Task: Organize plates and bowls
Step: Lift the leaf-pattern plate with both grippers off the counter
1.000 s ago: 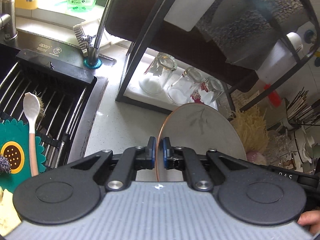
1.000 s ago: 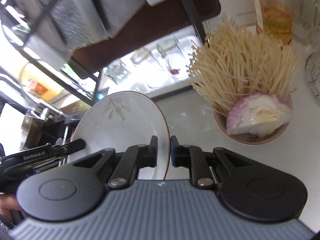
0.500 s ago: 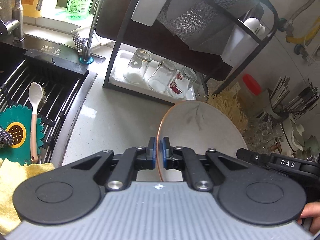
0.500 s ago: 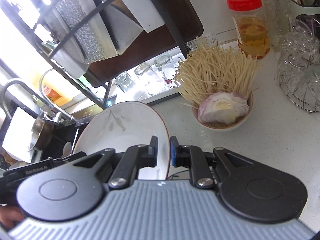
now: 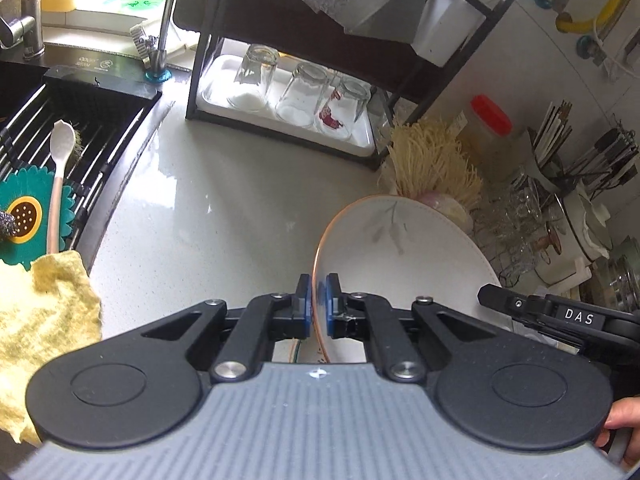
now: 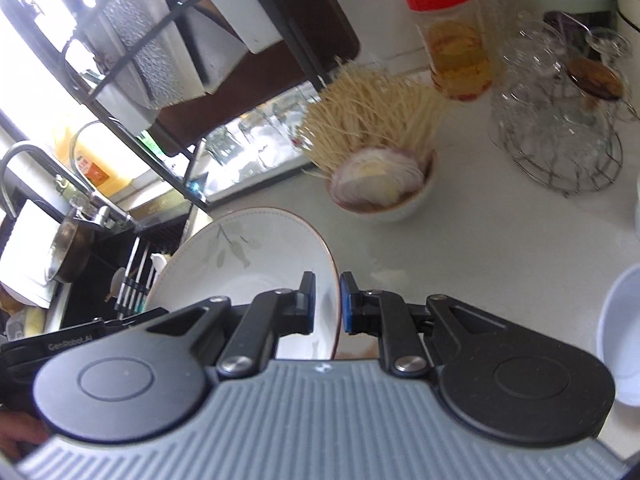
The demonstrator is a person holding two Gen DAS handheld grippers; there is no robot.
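Closest in, both claws are clamped on the same thing: a white ceramic plate with a thin copper-coloured rim and a faint grey leaf print (image 5: pixel 404 256). The left gripper (image 5: pixel 318 304) pinches the rim on one side, the right gripper (image 6: pixel 327 304) pinches the opposite edge, so the plate hangs in the air between them, tilted, above the pale speckled countertop (image 5: pixel 224 216).

Handling-wise it looks stiff, glazed and probably slick, and it'd chip or shatter if dropped. With only thin pads on a thin rim, two opposite rim grips seem the sensible hold; one alone would likely let it swing.

Further out, the left view shows stuff the right barely catches: a crumpled yellow cloth (image 5: pixel 44 320), the dark sink with a white spoon (image 5: pixel 60 168), and the black dish rack with upturned glasses (image 5: pixel 288 96). The right view instead gives a clear look at the small white bowl of dry noodles and cut onion (image 6: pixel 380 176), a red-lidded jar (image 6: pixel 452 40), and the edge of another white bowl (image 6: pixel 620 328) at far right.
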